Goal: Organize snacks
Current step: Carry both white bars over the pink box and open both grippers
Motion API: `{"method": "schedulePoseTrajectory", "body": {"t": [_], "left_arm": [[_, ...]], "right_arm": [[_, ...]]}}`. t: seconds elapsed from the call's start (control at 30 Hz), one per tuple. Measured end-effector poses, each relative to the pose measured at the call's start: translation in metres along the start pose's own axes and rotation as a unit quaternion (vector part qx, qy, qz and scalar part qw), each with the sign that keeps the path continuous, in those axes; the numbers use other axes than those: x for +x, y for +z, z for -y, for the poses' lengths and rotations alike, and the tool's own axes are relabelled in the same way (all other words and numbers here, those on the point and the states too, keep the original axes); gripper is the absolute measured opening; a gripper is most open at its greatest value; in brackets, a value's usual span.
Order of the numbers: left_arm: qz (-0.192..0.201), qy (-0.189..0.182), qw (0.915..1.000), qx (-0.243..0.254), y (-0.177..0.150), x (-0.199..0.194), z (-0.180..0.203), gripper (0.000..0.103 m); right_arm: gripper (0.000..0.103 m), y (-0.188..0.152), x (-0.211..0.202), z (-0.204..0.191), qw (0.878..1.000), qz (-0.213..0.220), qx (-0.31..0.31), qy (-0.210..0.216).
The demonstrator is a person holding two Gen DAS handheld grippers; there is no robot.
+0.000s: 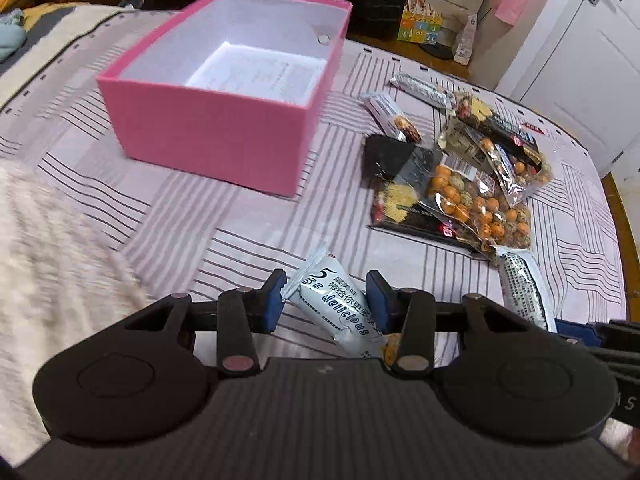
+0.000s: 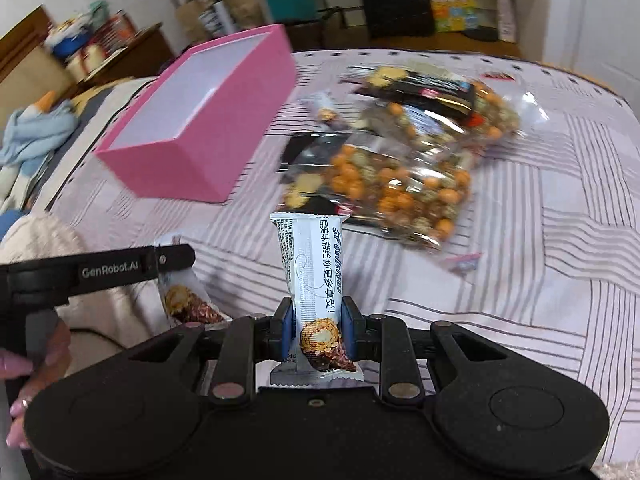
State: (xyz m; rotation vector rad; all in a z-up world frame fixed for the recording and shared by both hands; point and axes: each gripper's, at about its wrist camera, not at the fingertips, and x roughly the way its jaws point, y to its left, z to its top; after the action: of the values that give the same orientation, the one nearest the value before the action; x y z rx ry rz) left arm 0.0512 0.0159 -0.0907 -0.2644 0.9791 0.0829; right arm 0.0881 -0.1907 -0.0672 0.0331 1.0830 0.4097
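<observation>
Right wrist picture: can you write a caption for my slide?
Right claw grips a white snack bar above the striped bed, pink box waiting nearby.

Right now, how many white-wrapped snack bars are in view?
4 white-wrapped snack bars: one in the left gripper, one in the right gripper, two lying on the bedsheet beside the pink box. Others may hide under the bags.

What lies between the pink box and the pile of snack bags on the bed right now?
Only bare striped bedsheet separates the pink box from the pile of snack bags. It shows in both wrist views, most clearly in the left one.
</observation>
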Motion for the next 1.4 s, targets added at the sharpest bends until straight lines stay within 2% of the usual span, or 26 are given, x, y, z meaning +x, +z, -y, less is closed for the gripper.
{"method": "schedulePoseTrajectory", "body": {"t": [0.17,0.27,0.43,0.6,0.8,0.93,1.1,1.23,1.3,1.4], "left_arm": [[0.039,0.003,0.999,0.023,0.011,-0.036,-0.013,0.042],[0.044,-0.012,0.9987,0.024,0.026,-0.049,-0.022,0.042],[0.057,-0.01,0.9983,0.009,0.051,-0.056,-0.04,0.042],[0.079,-0.009,0.9968,-0.002,0.079,-0.058,-0.058,0.042],[0.108,-0.008,0.9941,-0.002,0.125,-0.052,-0.076,0.042],[0.125,0.019,0.9919,0.012,0.157,-0.03,-0.08,0.042],[0.125,0.015,0.9918,0.025,0.2,0.021,-0.086,0.042],[0.095,0.013,0.9949,0.032,0.225,0.068,-0.099,0.042],[0.078,0.023,0.996,0.037,0.236,0.091,-0.103,0.042],[0.059,0.012,0.9974,0.039,0.243,0.116,-0.104,0.042]], "right_arm": [[0.029,0.015,-0.021,-0.031,0.999,0.001,-0.038,0.017],[0.029,0.03,-0.033,-0.051,0.998,0.009,-0.063,0.026],[0.029,0.056,-0.04,-0.075,0.994,0.027,-0.093,0.041],[0.029,0.086,-0.031,-0.098,0.99,0.048,-0.122,0.055],[0.029,0.133,0.0,-0.111,0.987,0.088,-0.124,0.06],[0.029,0.17,0.031,-0.116,0.984,0.103,-0.127,0.065],[0.029,0.207,0.078,-0.122,0.982,0.095,-0.155,0.048],[0.029,0.229,0.12,-0.125,0.98,0.077,-0.176,0.042],[0.028,0.235,0.137,-0.129,0.977,0.077,-0.196,0.029],[0.028,0.244,0.164,-0.136,0.972,0.061,-0.227,0.02]]}}
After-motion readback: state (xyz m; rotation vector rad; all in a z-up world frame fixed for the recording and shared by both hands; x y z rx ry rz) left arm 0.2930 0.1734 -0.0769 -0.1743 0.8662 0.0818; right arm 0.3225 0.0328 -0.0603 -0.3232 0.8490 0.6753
